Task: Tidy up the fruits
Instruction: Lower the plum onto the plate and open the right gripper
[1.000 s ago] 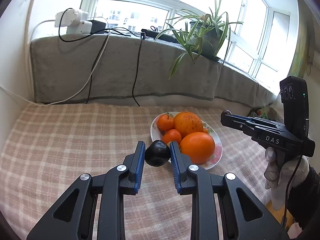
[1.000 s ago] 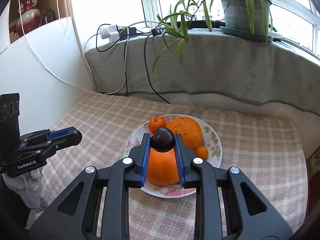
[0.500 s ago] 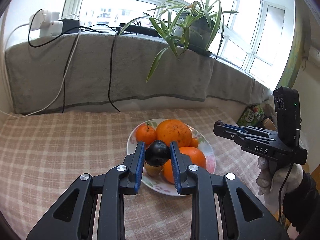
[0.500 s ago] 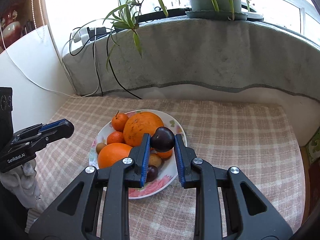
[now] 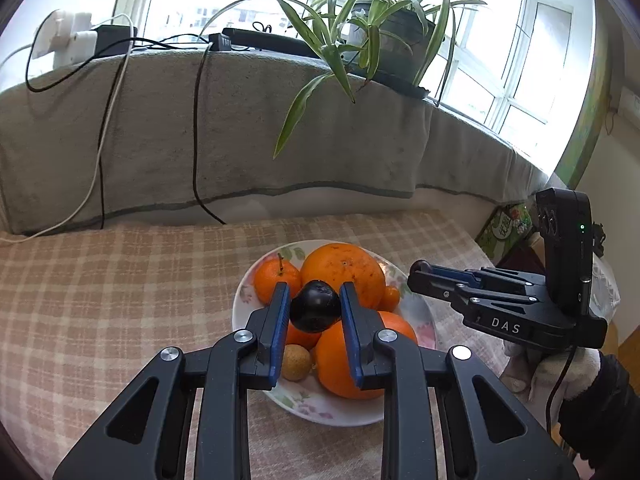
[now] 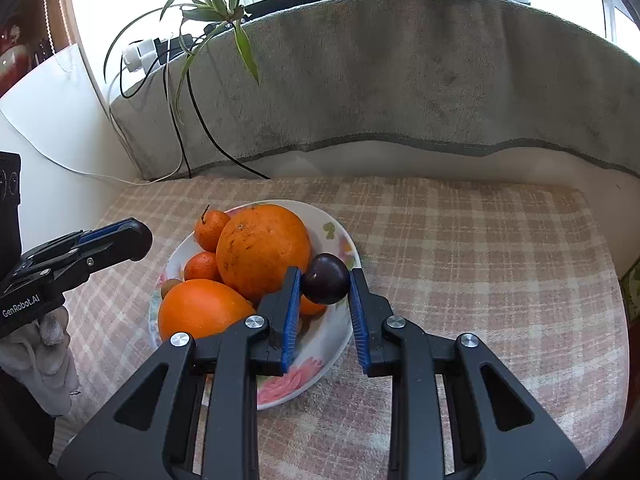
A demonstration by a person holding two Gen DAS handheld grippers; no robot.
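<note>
A flowered white plate (image 5: 340, 416) (image 6: 320, 360) on the checked tablecloth holds two big oranges (image 5: 342, 270) (image 6: 264, 250), small tangerines (image 5: 276, 282) (image 6: 210, 230) and a small brown fruit (image 5: 296, 362). My left gripper (image 5: 314, 312) is shut on a dark plum (image 5: 315, 312) and holds it above the plate's near side. My right gripper (image 6: 324, 284) is shut on another dark plum (image 6: 325, 284) above the plate's right rim. Each gripper shows in the other's view, the right one (image 5: 424, 274) at the right and the left one (image 6: 132, 236) at the left.
A grey-covered window ledge (image 5: 240, 128) runs along the back with cables (image 5: 196, 140), a power strip (image 5: 68, 38) and a potted spider plant (image 5: 384, 36). A white wall (image 6: 52, 128) bounds the left. A green box (image 5: 504, 226) sits past the table's right edge.
Both grippers have moved in over the plate with their plums. The left one came from the plate's left side to above it; the right one shifted toward the plate's right rim.
</note>
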